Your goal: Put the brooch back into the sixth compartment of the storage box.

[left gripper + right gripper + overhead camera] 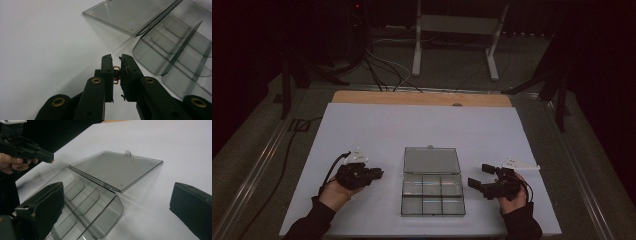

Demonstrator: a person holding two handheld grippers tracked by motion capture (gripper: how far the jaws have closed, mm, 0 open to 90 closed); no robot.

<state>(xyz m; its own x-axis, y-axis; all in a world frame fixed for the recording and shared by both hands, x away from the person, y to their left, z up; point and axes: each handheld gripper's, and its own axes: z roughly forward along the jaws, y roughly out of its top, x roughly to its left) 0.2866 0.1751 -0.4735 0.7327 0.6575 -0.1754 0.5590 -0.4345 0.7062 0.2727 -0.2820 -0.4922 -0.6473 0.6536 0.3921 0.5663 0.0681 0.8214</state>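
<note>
A compartment box (432,194) lies open on the worktop (377,125), near the middle of its front edge. Its lid (431,160) lies flat behind the tray, toward the far edge, joined to it along the hinge. The left gripper (374,173) sits just left of the box with a small wire piece (116,74) between its jaws. The right gripper (479,175) sits just right of the box, toward the front right corner.

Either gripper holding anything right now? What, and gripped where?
Left gripper pinches a small coppery wire piece between its jaw tips; which part of it cannot be told. Right gripper is open, holding nothing.
</note>
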